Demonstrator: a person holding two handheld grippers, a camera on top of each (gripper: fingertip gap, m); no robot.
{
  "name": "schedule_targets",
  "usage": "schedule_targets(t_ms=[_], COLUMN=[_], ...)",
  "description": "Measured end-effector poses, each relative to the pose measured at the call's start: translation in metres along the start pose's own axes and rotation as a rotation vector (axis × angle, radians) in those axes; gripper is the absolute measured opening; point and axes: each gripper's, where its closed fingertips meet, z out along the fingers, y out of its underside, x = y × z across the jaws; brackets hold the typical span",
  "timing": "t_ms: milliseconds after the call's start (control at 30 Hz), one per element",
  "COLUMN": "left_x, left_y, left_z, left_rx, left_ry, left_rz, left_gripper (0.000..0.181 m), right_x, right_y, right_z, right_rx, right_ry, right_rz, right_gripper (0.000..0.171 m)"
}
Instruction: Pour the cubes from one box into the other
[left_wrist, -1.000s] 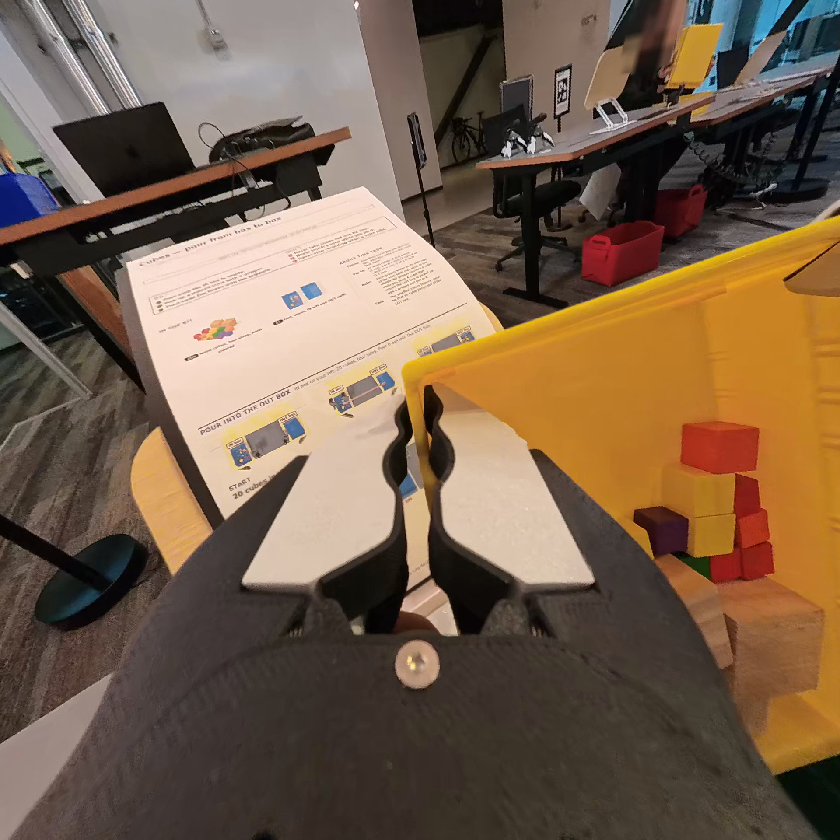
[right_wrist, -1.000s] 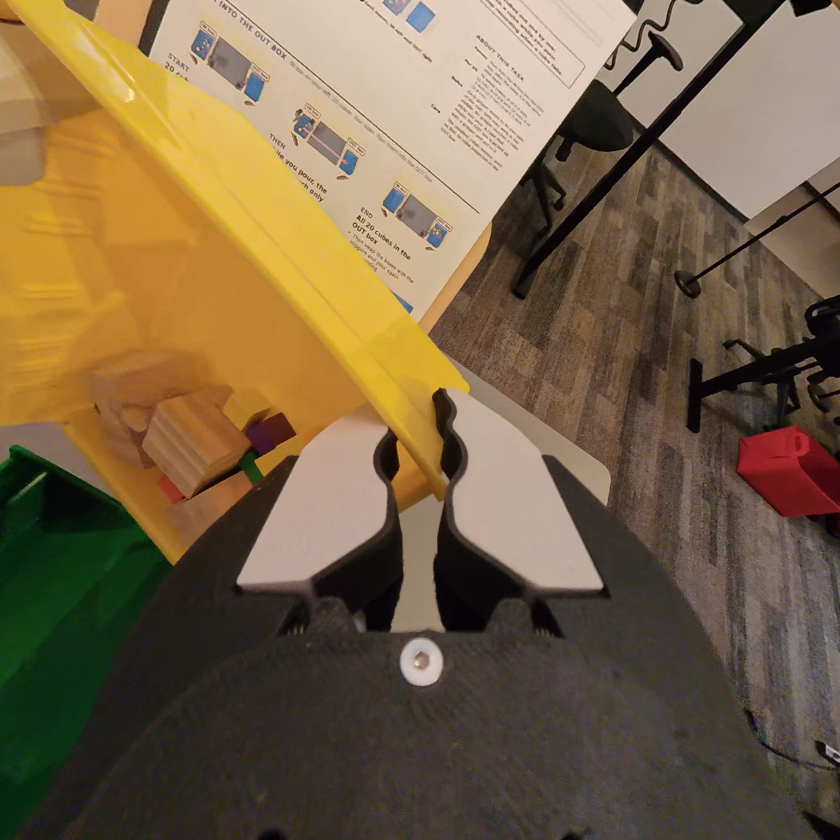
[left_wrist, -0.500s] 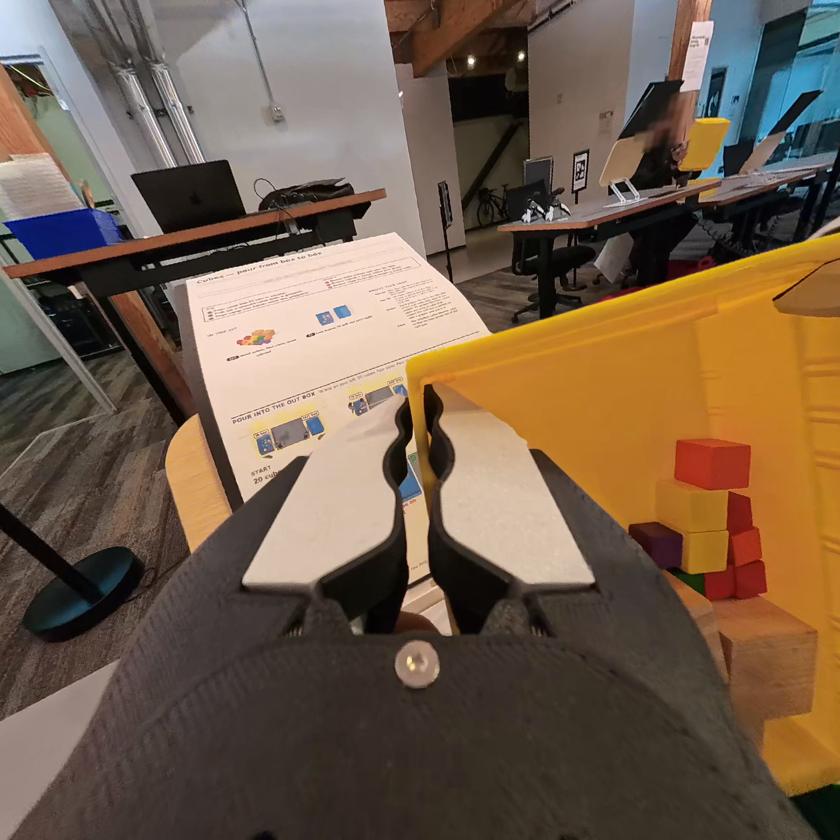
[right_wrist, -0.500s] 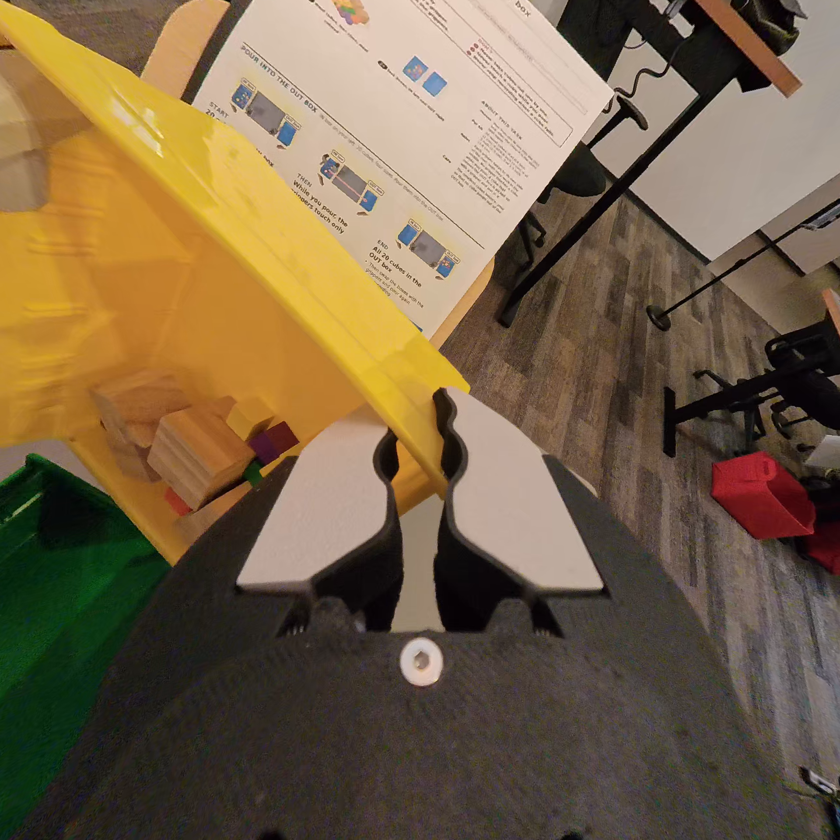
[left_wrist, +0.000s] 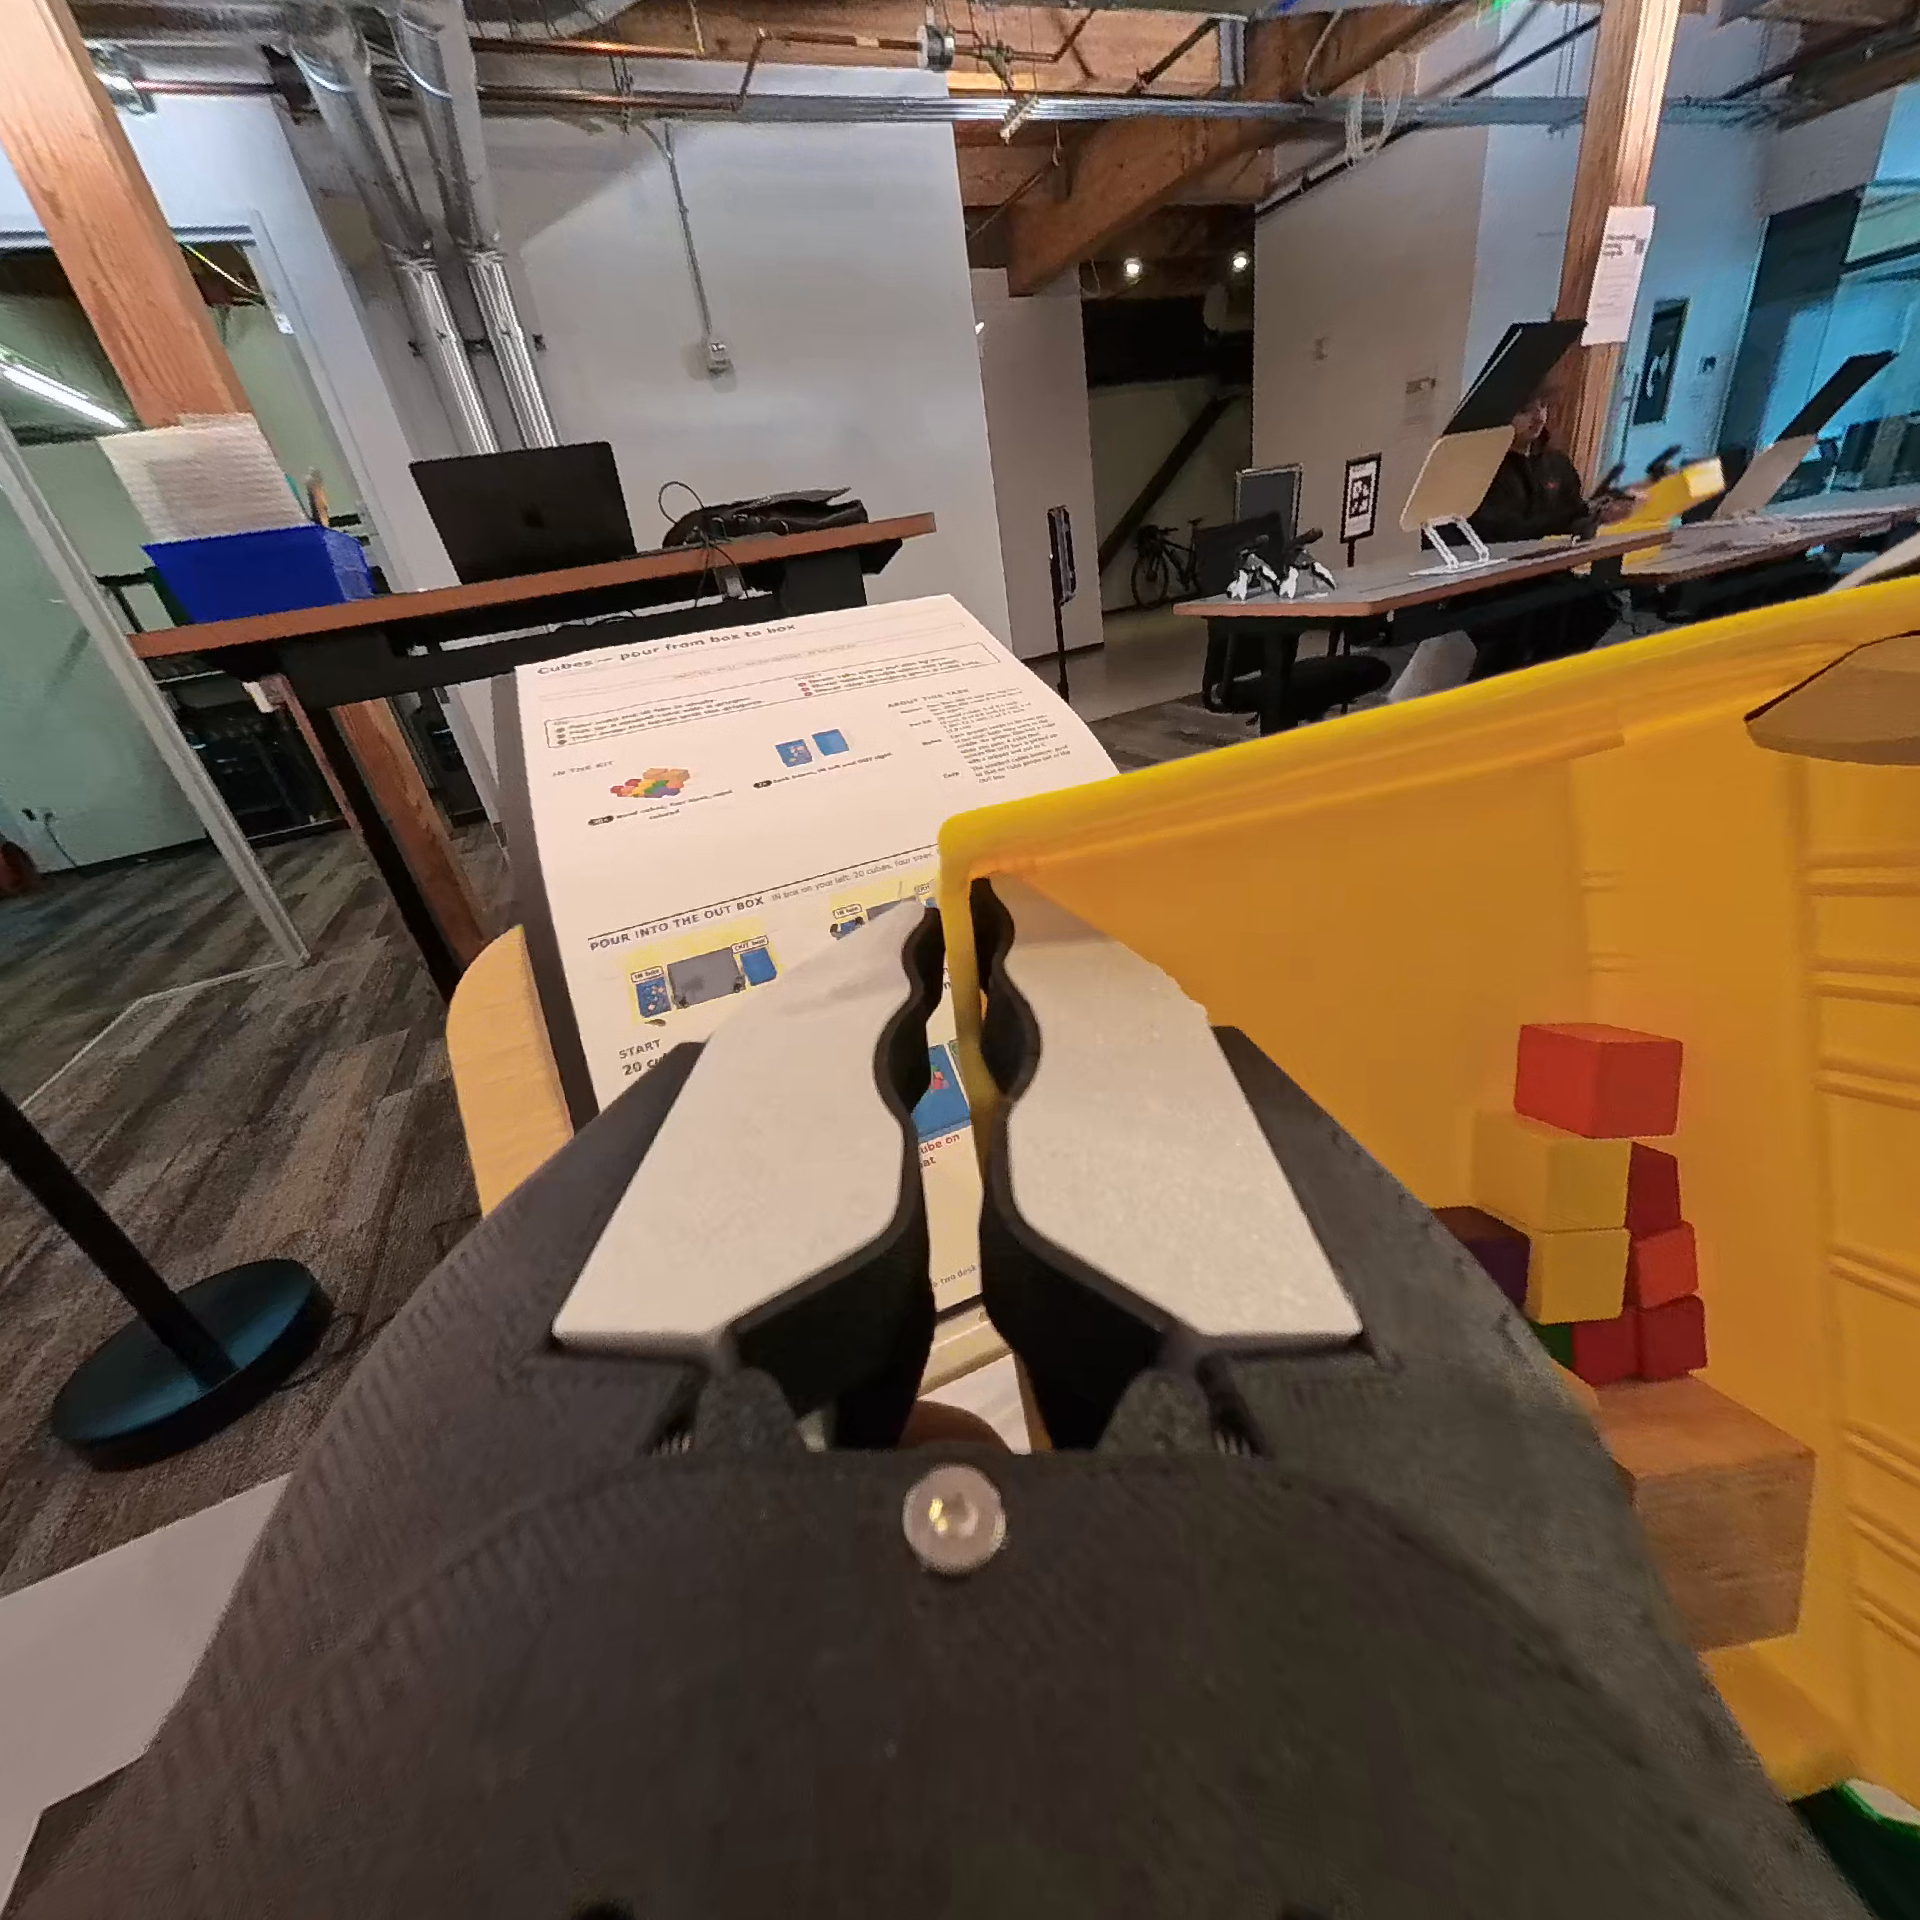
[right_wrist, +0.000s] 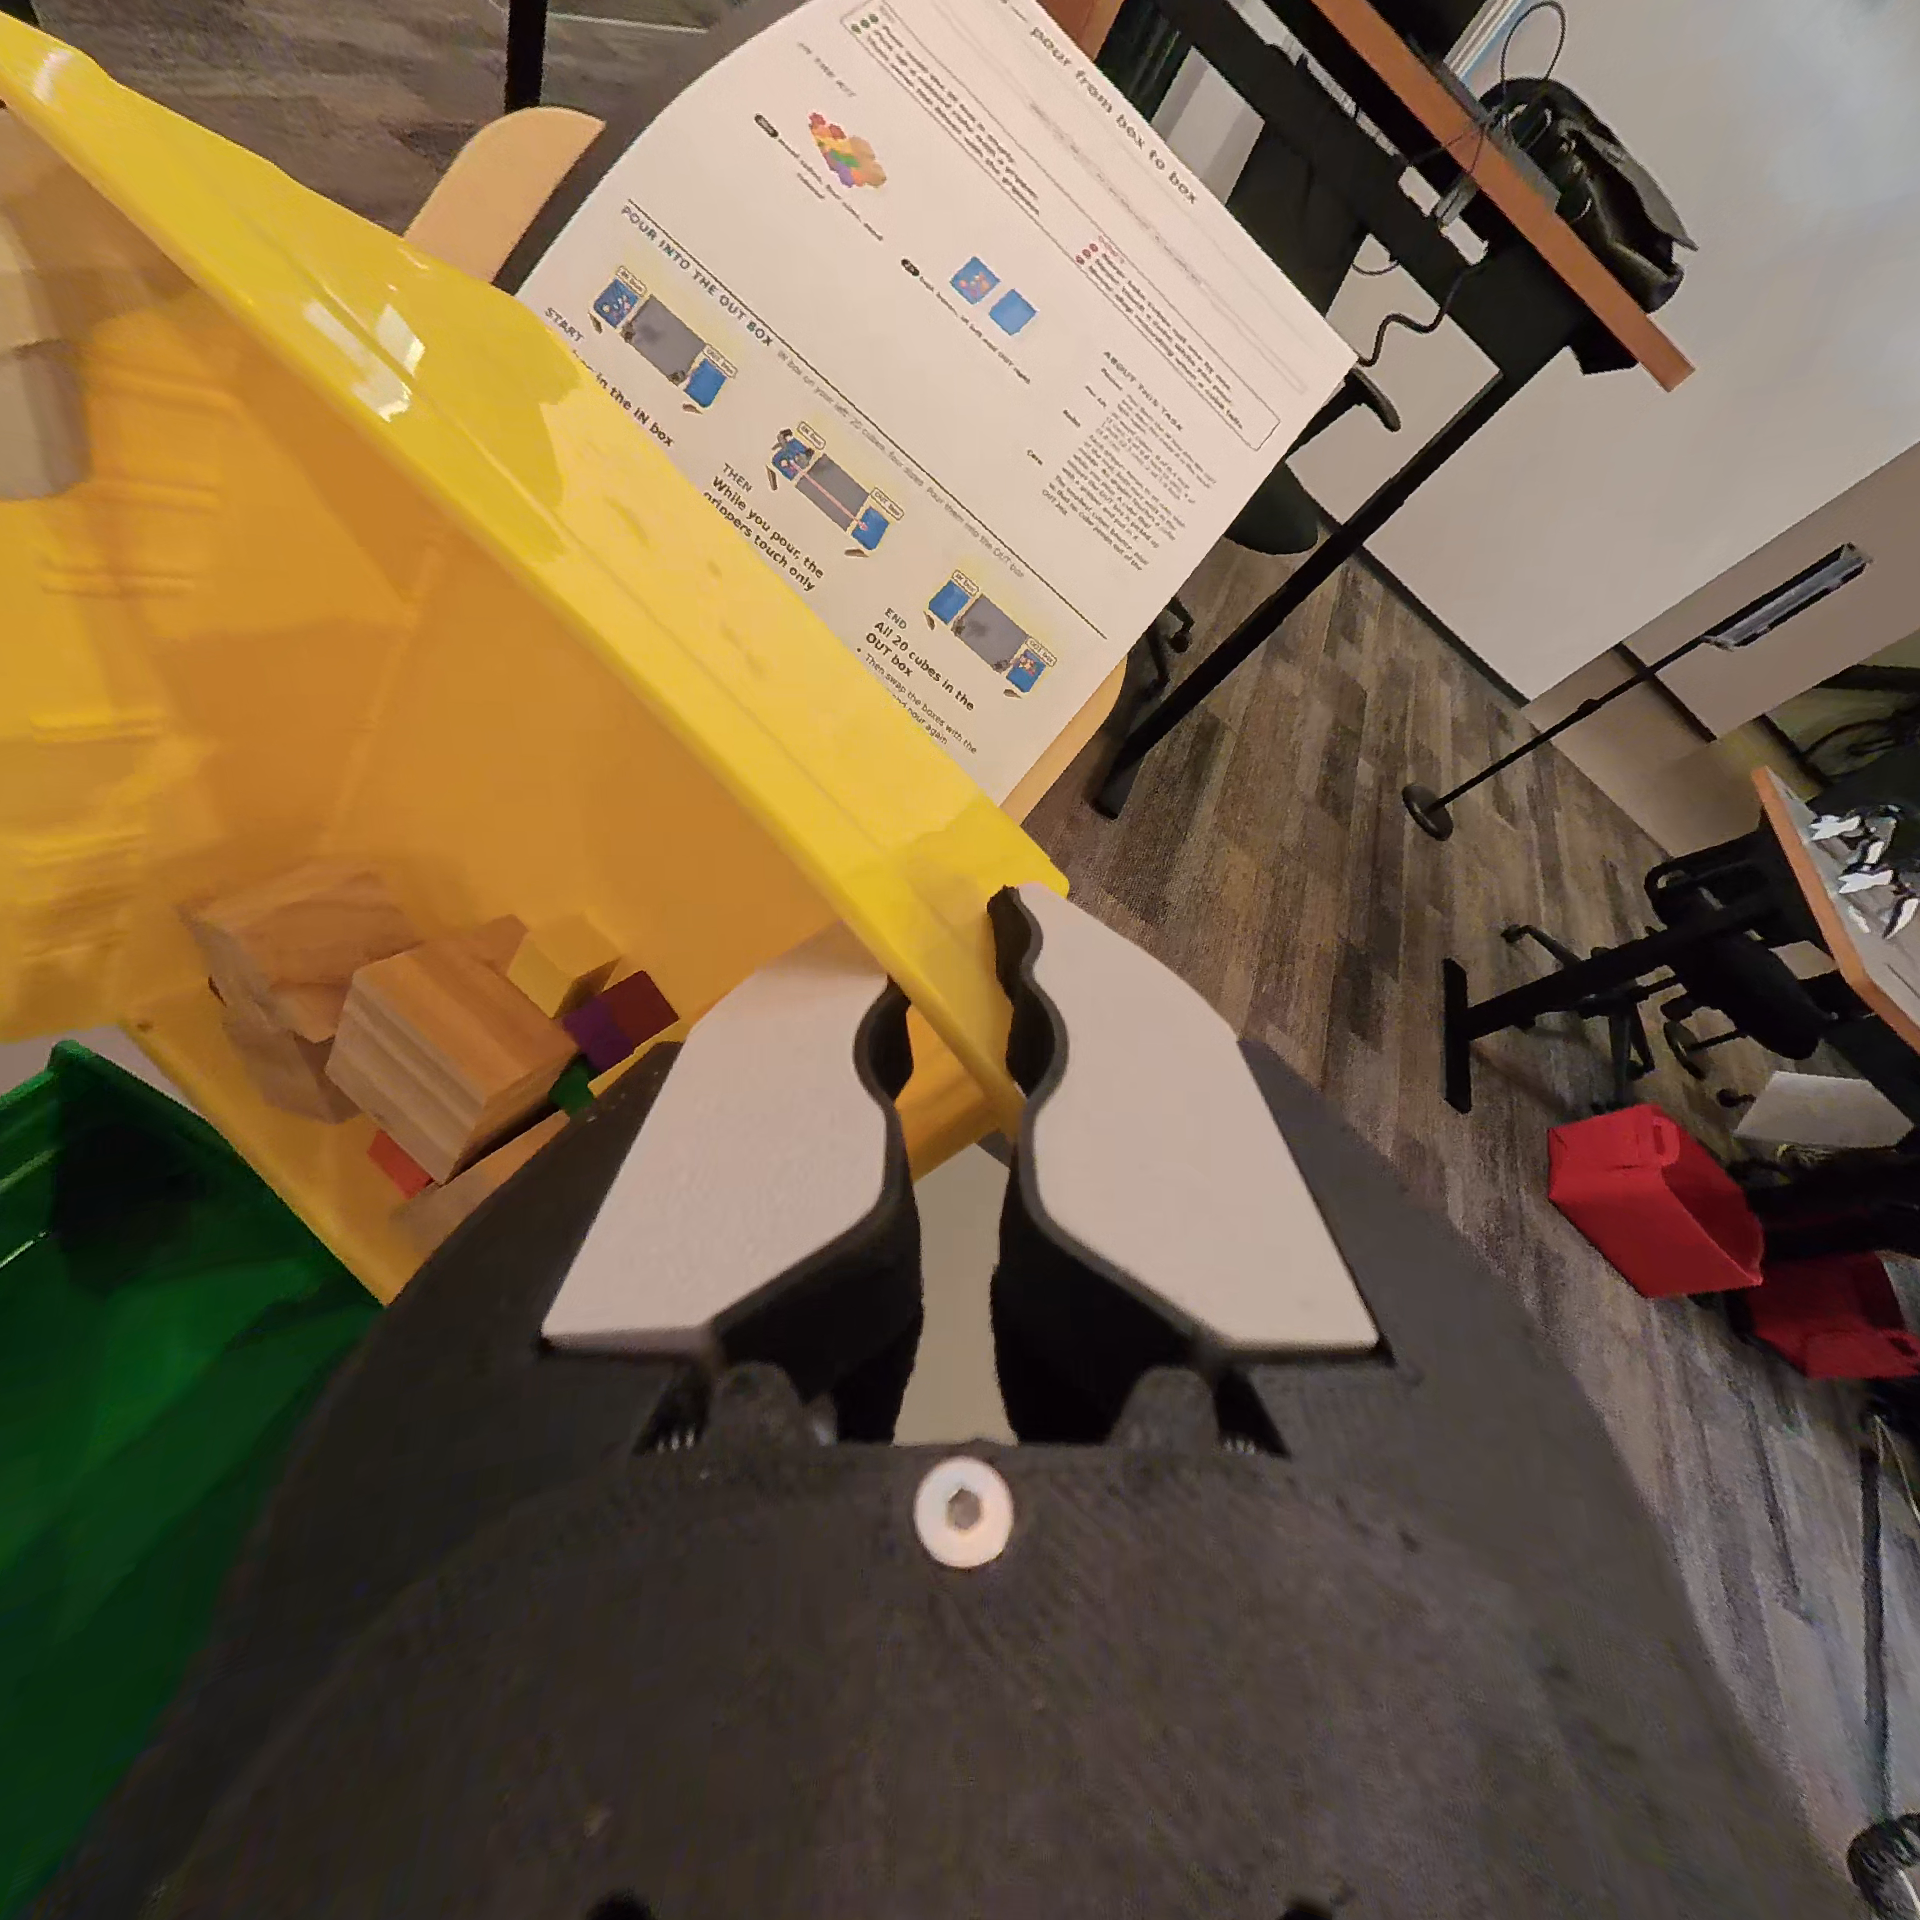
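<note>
Left wrist view: the left gripper (left_wrist: 961, 935) is pinching the thin rim of the glossy yellow box (left_wrist: 1351, 904), which is tipping with painted and bare wooden cubes (left_wrist: 1595, 1174) stacking against one wall. Right wrist view: the right gripper (right_wrist: 951, 966) is clamping the box's opposite rim, the blurred cubes seemingly bunching low above the green box (right_wrist: 135, 1340).
</note>
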Motion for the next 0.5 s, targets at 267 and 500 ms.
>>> schedule_targets(t_ms=[267,500], left_x=[-0.001,0.0], left_y=[-0.002,-0.003], left_z=[-0.011,-0.02], left_rx=[0.045,0.082], left_ry=[-0.02,-0.029], left_rz=[-0.015,-0.03], left_gripper=[0.005,0.005], right_x=[-0.006,-0.012], right_y=[-0.004,-0.004], right_z=[-0.009,-0.019], right_rx=[0.025,0.035], right_ry=[0.029,0.057], right_rz=[-0.038,-0.059], right_gripper=[0.005,0.009])
